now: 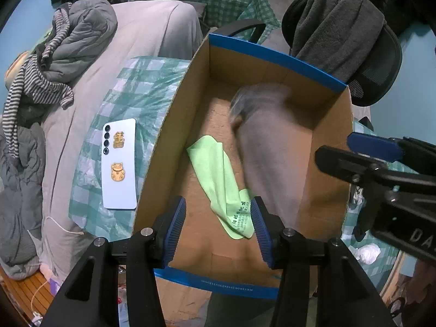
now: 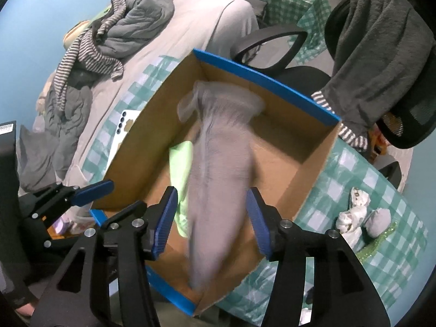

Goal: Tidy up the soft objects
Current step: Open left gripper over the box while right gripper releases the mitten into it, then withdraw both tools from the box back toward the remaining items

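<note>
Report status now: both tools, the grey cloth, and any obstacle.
Left tool open, right tool open. Blurred grey cloth between right pads, unpinched, over brown cardboard box. Light green cloth already inside. No obstacle.

One box (image 1: 275,54); two cloths, perhaps; one phone (image 1: 120,163).

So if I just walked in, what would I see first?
Probably the big cardboard box with blue edges on the checked tablecloth, with a blurry grey cloth over it between the open pads of the right hand-held gripper. A bright green cloth lies on the box floor, below the open left hand-held gripper. A white phone with gold stickers rests beside the box.
</note>
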{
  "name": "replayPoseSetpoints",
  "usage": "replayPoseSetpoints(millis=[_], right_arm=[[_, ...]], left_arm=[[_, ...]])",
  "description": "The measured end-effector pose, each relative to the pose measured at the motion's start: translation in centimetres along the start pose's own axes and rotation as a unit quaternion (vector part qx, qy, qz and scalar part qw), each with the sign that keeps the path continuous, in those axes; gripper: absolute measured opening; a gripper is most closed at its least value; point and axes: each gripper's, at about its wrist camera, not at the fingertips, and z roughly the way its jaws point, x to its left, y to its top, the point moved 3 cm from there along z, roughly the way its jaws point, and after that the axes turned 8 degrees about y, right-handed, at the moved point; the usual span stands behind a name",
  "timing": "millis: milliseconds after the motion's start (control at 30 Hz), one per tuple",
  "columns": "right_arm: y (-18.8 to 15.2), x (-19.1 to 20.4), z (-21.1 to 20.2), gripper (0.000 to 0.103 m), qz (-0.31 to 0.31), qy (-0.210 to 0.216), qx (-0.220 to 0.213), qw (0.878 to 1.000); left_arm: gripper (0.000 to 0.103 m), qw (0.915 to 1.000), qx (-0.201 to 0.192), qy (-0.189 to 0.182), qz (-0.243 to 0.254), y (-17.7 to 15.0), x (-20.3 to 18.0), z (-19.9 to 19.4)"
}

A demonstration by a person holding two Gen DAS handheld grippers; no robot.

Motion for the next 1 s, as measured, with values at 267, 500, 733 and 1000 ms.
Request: replayPoseSetpoints(millis=[267,500,733,1000], right_arm=[[-0.5,-1.1,-1.9,0.062,0.009,-0.012,-0.016,1.000],[-1.2,-2.8,-3.6,0.065,0.023,-0.026,-0.026,0.999],[-2.4,-5.9,-5.8,0.065,0.060,-0.040,-0.039,0.997],[-4.3,-10.8,-8.3,0.065,0.114,-0.057,-0.056,0.990]], left_arm=[[0.051,1.0000,-0.003,0.000,0.001,-0.3,-0.7,-1.3],[0.052,0.9998,-0.017,-0.002,0.014,0.1,-2.3,-3.0],[0.061,0.9989,-0.033,-0.012,0.031,0.4,-4.7,-4.5],[0.061,0.9972,-0.041,-0.029,0.055,0.5,-7.9,-5.5]])
